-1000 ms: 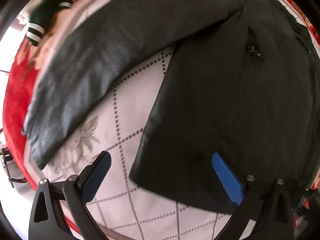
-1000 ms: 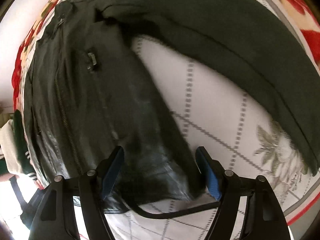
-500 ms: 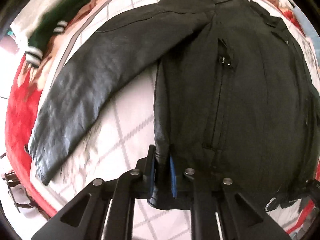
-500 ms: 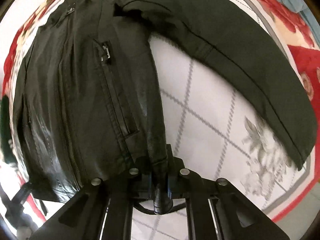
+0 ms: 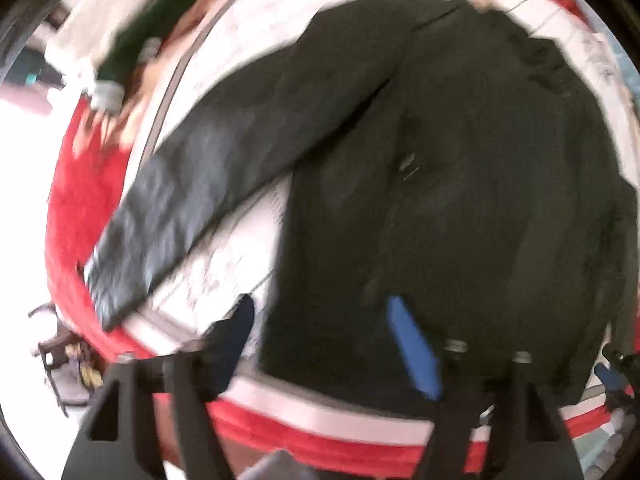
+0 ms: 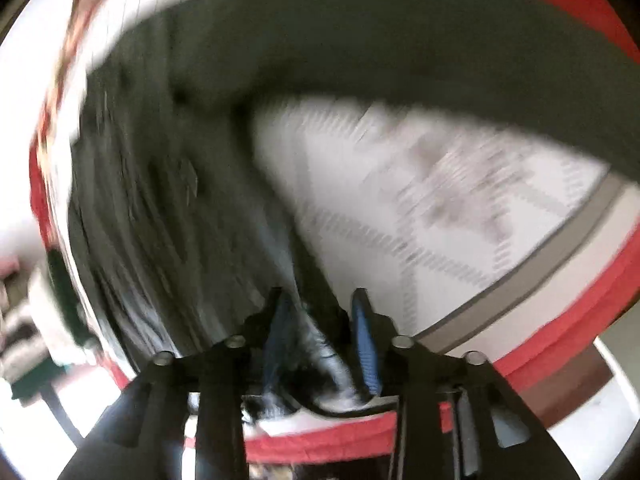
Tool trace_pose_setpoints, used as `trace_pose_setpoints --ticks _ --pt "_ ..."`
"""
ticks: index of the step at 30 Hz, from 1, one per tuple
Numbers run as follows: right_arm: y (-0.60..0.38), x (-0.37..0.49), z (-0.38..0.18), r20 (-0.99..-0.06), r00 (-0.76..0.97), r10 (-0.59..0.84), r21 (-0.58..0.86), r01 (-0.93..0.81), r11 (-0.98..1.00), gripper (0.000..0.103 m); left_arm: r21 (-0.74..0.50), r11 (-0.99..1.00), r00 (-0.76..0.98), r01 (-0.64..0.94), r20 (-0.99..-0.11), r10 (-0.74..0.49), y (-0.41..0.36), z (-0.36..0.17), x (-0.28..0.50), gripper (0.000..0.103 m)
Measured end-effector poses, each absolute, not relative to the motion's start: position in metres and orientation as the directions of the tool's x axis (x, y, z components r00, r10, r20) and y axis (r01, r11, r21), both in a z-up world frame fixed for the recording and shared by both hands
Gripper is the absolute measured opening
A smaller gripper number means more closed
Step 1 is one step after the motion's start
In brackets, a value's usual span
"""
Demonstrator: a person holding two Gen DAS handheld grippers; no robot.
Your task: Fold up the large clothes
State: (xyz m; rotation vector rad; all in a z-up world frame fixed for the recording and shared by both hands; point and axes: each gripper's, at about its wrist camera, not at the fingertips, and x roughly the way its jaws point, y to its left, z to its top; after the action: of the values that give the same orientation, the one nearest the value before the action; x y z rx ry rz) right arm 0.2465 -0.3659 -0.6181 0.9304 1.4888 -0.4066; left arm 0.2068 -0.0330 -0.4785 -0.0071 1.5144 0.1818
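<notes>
A black leather jacket (image 5: 460, 184) lies spread on a white-and-red bedspread (image 5: 224, 264), sleeves out. The left gripper (image 5: 324, 344) opens empty above its hem; the right gripper (image 6: 322, 344) is opening too, hem still between its jaws. If that hem snags in the right gripper's jaws, it could drag and skew the fold.

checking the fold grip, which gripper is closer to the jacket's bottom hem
Right. The right gripper has the jacket hem between its opening fingers. The left gripper hangs above the same edge, fingers opening, nothing between them.
</notes>
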Motion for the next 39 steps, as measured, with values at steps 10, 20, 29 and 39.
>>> trace_pose_setpoints --ticks 10,20,29,39 --pt "-0.525 0.141 -0.644 -0.898 0.439 0.022 0.437 0.897 -0.068 0.073 0.162 0.974 0.129 0.156 -0.981 0.142 -0.196 -0.535 0.275 0.098" --pt "-0.623 0.13 -0.661 -0.806 0.578 -0.124 0.591 0.79 -0.162 0.037 0.204 0.97 0.081 0.13 -0.978 0.194 -0.231 -0.589 0.271 0.103" --pt "-0.644 0.119 -0.68 -0.623 0.765 -0.165 0.776 0.576 -0.259 0.053 0.092 0.996 0.008 0.021 -0.996 0.092 -0.207 -0.594 0.266 0.103" --pt "-0.649 0.184 -0.603 -0.636 0.741 -0.216 0.767 0.639 -0.068 0.005 0.244 0.963 0.143 0.111 -0.963 0.228 -0.249 -0.568 0.325 0.103"
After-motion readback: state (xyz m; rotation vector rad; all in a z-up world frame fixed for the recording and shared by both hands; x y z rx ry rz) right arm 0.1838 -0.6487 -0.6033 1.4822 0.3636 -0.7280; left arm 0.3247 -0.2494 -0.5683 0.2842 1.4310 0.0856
